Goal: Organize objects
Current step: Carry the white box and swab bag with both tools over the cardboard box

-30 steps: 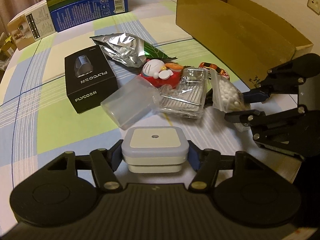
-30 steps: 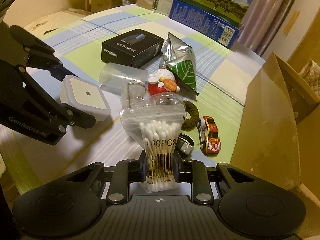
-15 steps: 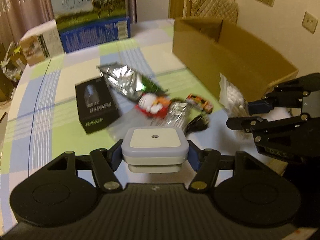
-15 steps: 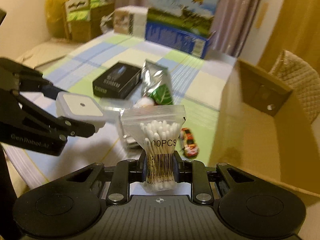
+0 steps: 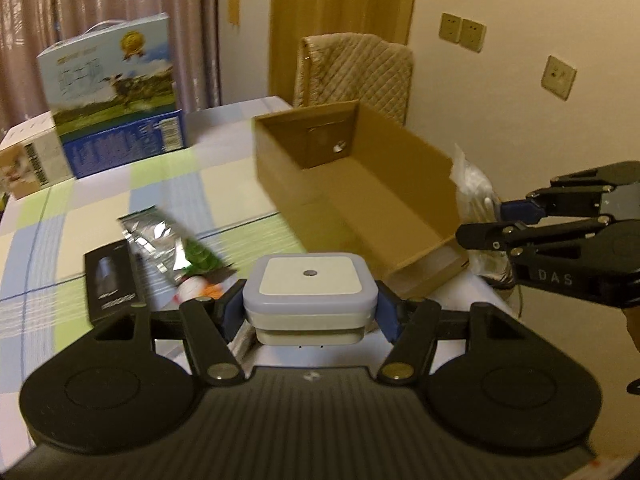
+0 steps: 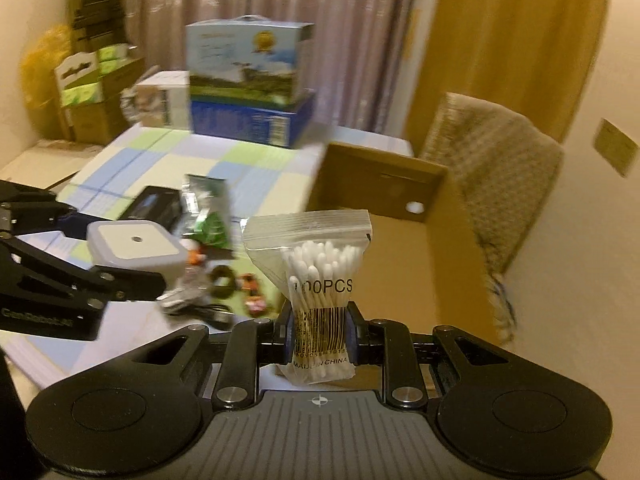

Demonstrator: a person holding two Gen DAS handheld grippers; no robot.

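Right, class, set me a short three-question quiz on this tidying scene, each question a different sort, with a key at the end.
1. True or false: the left gripper is clamped on the square night light.
2. Multiple choice: what does the right gripper hold? A) a toy car B) a bag of cotton swabs C) a foil pouch
3. Fill the gap: the open cardboard box looks ____ inside, as far as both views show.

Key
1. True; both pads press on its sides.
2. B; the jaws pinch the lower part of the bag, and the foil pouch lies on the table.
3. Empty.
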